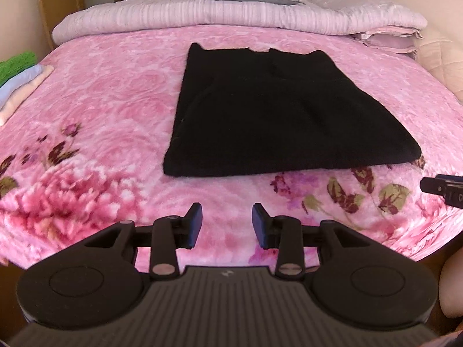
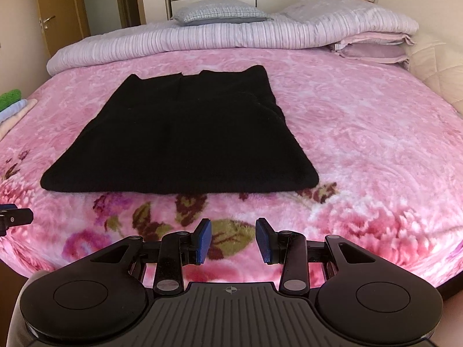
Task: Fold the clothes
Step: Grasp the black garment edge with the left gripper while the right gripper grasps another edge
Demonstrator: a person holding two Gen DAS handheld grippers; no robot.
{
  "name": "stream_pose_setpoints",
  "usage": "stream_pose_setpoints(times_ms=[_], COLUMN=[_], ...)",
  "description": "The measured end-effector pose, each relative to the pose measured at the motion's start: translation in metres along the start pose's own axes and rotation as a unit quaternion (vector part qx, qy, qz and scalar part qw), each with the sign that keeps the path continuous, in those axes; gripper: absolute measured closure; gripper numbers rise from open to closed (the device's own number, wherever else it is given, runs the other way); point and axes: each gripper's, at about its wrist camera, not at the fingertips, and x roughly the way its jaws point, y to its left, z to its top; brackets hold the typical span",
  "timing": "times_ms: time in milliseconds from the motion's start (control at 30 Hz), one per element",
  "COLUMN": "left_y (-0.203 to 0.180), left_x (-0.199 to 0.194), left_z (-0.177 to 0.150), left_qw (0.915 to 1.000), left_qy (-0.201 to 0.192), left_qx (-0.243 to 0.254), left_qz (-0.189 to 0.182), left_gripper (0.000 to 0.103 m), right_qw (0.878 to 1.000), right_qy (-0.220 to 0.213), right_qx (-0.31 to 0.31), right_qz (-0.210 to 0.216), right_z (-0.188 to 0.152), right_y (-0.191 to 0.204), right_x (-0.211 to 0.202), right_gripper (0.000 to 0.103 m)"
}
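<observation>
A black garment (image 1: 260, 110) lies flat on the pink floral blanket, folded into a long rectangle with its collar end at the far side. It also shows in the right wrist view (image 2: 185, 138). My left gripper (image 1: 227, 224) is open and empty, above the blanket just short of the garment's near edge. My right gripper (image 2: 233, 240) is open and empty, near the garment's near right corner. Each gripper's tip shows at the edge of the other's view, the right one (image 1: 442, 189) and the left one (image 2: 14, 217).
The pink blanket (image 2: 361, 144) covers the bed. A folded lilac quilt (image 1: 202, 14) and pillows (image 2: 220, 13) lie along the head end. A stack of folded clothes, green on top (image 1: 17, 66), sits at the left edge. A door (image 2: 60, 14) stands far left.
</observation>
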Motion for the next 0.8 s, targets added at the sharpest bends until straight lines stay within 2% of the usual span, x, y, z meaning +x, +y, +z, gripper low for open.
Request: stream_pose_setpoints(times_ms=[100,133,200,267,367,433,533,600,733,800], left_y=[0.000,0.000,-0.001,-0.002,-0.006,-0.008,-0.013,-0.015,-0.012,-0.010], left_x=[0.008,0.011,0.018,0.026,0.041,0.051,0.067,0.078,0.097,0.103], left_z=[0.000,-0.002,-0.006,-0.010,-0.018,-0.023,-0.032,-0.036,-0.042,-0.046], left_qw=[0.9983,0.9960,0.9879,0.9753,0.9499,0.9328,0.8995,0.8768,0.8484,0.8343], left_qy=[-0.023,-0.029,-0.041,-0.053,-0.055,-0.054,-0.053,-0.053,-0.055,-0.064], left_qx=[0.053,0.084,0.146,0.208,0.299,0.347,0.423,0.464,0.513,0.534], left_qz=[0.001,0.011,0.032,0.052,0.074,0.080,0.095,0.112,0.120,0.120], left_gripper=[0.069,0.068,0.066,0.065,0.065,0.065,0.065,0.064,0.064,0.064], right_qw=[1.000,0.998,0.991,0.979,0.949,0.933,0.903,0.876,0.827,0.813], right_qy=[-0.014,-0.016,-0.018,-0.019,-0.009,-0.013,-0.012,-0.013,-0.048,-0.056], right_qx=[-0.023,-0.055,-0.125,-0.194,-0.297,-0.341,-0.412,-0.464,-0.544,-0.564], right_qz=[0.003,-0.008,-0.034,-0.061,-0.104,-0.118,-0.123,-0.130,-0.133,-0.129], right_z=[0.001,-0.002,-0.008,-0.015,-0.030,-0.039,-0.051,-0.058,-0.068,-0.069], right_y=[-0.002,-0.002,-0.002,-0.001,0.000,-0.001,0.001,0.002,-0.003,-0.008], right_x=[0.005,0.008,0.015,0.022,0.040,0.049,0.063,0.074,0.089,0.095], right_gripper=[0.065,0.065,0.065,0.065,0.065,0.065,0.064,0.056,0.050,0.048])
